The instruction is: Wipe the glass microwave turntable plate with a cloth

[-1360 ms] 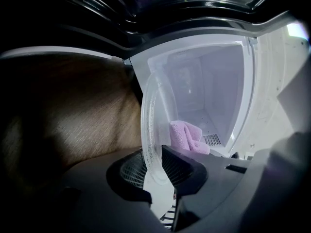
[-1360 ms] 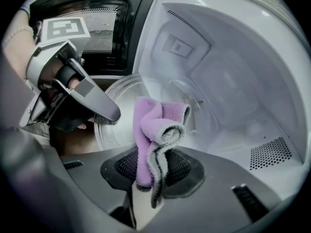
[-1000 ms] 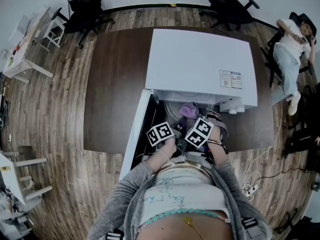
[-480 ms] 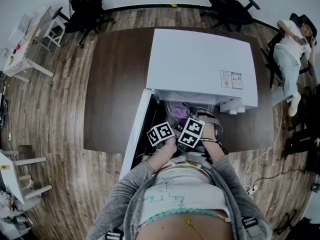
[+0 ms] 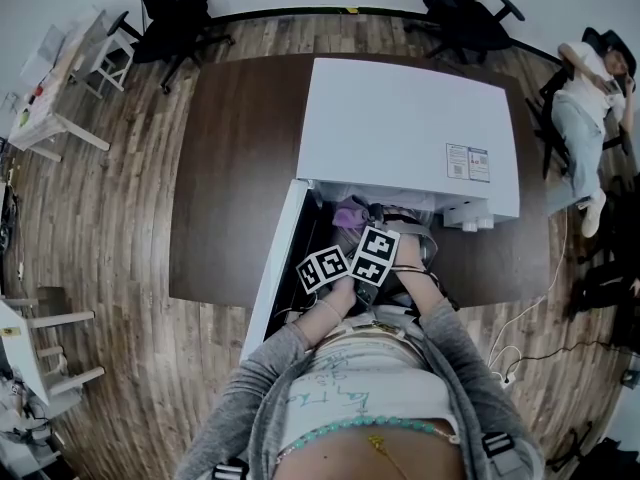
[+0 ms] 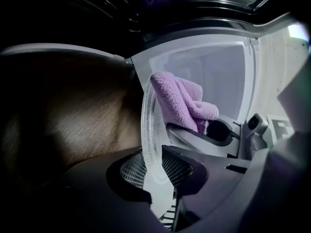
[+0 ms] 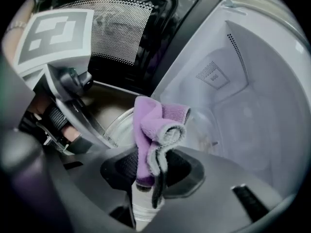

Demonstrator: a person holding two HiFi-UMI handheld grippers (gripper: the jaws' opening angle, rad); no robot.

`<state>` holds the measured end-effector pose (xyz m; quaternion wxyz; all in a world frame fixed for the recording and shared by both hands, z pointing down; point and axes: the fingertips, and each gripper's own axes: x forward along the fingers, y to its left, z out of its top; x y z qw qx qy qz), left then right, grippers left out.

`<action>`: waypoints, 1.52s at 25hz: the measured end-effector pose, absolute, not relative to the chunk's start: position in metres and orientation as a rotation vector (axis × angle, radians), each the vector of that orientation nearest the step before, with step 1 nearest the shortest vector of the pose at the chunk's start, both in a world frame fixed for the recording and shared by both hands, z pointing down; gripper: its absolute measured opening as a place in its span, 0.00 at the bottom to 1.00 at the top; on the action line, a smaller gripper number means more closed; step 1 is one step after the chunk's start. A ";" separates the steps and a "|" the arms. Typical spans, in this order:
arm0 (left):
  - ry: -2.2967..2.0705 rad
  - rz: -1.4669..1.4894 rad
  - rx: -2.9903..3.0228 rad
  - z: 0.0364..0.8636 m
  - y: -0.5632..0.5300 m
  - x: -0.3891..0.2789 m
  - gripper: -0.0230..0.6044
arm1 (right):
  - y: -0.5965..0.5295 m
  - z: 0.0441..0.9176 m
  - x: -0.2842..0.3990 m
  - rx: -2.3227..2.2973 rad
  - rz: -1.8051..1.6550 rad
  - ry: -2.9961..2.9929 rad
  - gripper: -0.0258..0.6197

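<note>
left hand-held gripper [image 6: 155, 166] is clamped on the rim of the glass turntable plate [image 6: 146, 125], which stands almost on edge at the mouth of the open microwave [image 5: 410, 128], lifted off its seat, just in front of the cavity. right hand-held gripper [image 7: 148, 171] is clamped on a folded purple cloth [image 7: 153, 130], and the cloth lies against the plate's face on the cavity side. risks: the plate hangs from a single pinch at the rim on slick glass, so a hard sideways push from the cloth could likely lever it out of the jaws and drop it onto the counter [image 5: 230, 168], or knock it against the door [image 5: 272, 268]. the cloth is a loose bunch and might drag out of the right jaws on a stroke. vs the earlier frames: in the head view the right gripper's marker cube and the cloth have slid left, closer to the left gripper's cube. left gripper and plate look unchanged.
</note>
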<state>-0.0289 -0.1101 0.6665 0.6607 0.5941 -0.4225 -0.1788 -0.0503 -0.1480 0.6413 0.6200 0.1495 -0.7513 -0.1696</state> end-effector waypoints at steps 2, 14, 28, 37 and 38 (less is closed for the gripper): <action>-0.954 -0.405 1.344 0.666 -0.110 -0.029 0.16 | -0.151 0.641 -0.054 0.353 -0.382 -1.736 0.23; -0.953 -0.404 1.338 0.670 -0.110 -0.029 0.16 | -0.177 0.640 -0.070 0.412 -0.450 -1.750 0.23; -0.964 -0.415 1.383 0.662 -0.115 -0.032 0.16 | -0.213 0.635 -0.068 0.511 -0.494 -1.775 0.23; -0.963 -0.417 1.376 0.663 -0.114 -0.032 0.16 | -0.218 0.632 -0.059 0.582 -0.542 -1.757 0.23; -0.962 -0.416 1.376 0.663 -0.113 -0.032 0.16 | -0.221 0.632 -0.055 0.593 -0.546 -1.739 0.23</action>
